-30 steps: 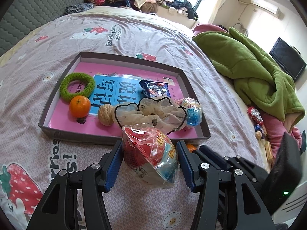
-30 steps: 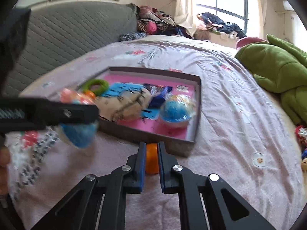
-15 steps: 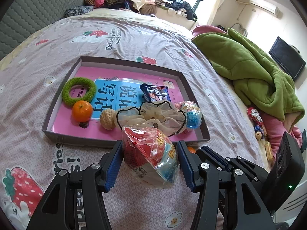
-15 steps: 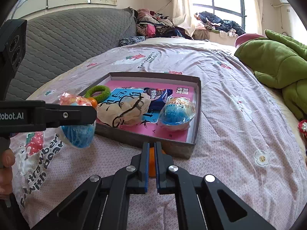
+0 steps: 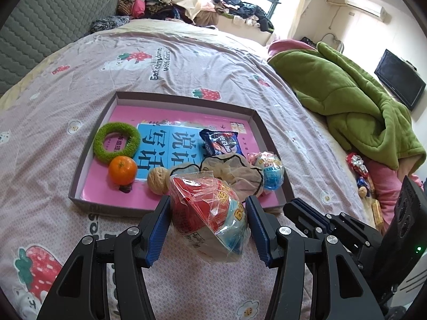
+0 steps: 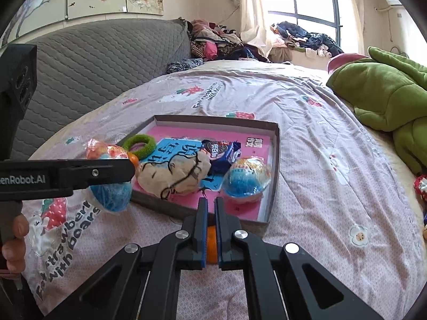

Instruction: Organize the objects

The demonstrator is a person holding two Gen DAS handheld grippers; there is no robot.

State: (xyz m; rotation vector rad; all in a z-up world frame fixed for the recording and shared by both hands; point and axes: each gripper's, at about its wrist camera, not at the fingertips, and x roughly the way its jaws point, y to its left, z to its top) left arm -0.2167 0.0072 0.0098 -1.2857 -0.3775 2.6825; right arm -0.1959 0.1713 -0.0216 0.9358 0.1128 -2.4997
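Observation:
A shallow grey tray [image 5: 184, 98] with a pink floor lies on the bedspread. In it are a green ring [image 5: 116, 142], a tangerine [image 5: 122, 170], a walnut [image 5: 157, 182], a beige cloth with black trim [image 5: 232, 173], a blue snack packet [image 5: 221, 145] and a wrapped blue ball [image 5: 269, 172]. My left gripper [image 5: 208, 202] hangs just before the tray's near wall, shut on a red-and-blue wrapped ball [image 5: 210, 218]. In the right wrist view my right gripper [image 6: 211, 202] is shut on a small orange thing [image 6: 211, 242], at the tray's near right corner [image 6: 267, 224].
A green blanket [image 5: 347, 101] is heaped on the bed's right side, with small wrapped sweets [image 5: 357, 162] beside it. A grey quilted headboard [image 6: 93, 61] and a clothes pile [image 6: 218, 42] stand at the back. A person's hand [image 6: 13, 240] grips the left handle.
The right jaws closed fully on the orange thing, then lifted a little with it. The left gripper and its wrapped ball have barely moved.

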